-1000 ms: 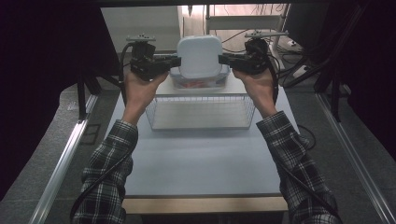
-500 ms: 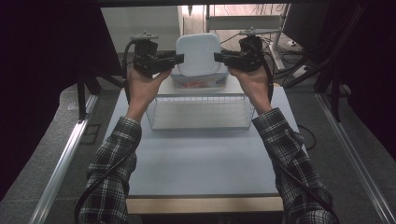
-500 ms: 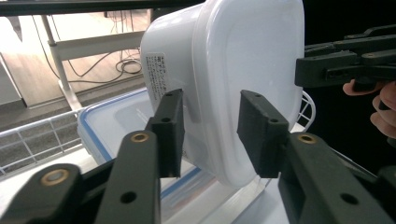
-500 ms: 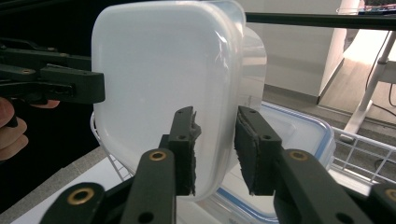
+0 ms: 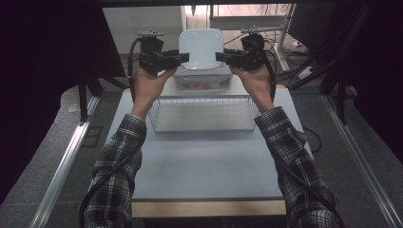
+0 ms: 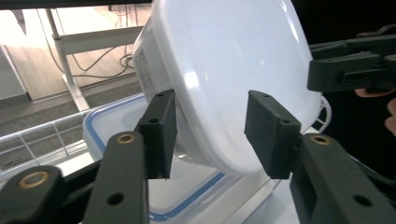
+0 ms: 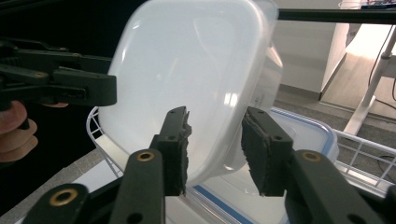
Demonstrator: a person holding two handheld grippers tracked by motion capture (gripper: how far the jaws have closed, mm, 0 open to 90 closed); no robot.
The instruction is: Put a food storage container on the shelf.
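Jaws of both grippers clamp white container [image 5: 201,47], L [image 5: 183,57] & R [image 5: 221,56], tilted above lidded box [image 5: 202,80]; basket [image 5: 202,114] empty, placing prob. left.

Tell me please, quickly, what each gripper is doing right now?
Left gripper: shut on the white plastic container.
Right gripper: shut on the same container.

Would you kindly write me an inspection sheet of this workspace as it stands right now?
Surface: pale table, front bare.
Job's things: white container held tilted between both grippers, above a blue-sealed lidded box; wire basket in front.
Clutter: nothing seen.
Grippers: left hand-held gripper and right hand-held gripper each clamp a container side.
Cables: black cable trails along each sleeve.
Surroundings: dark; desk legs and floor wires behind.
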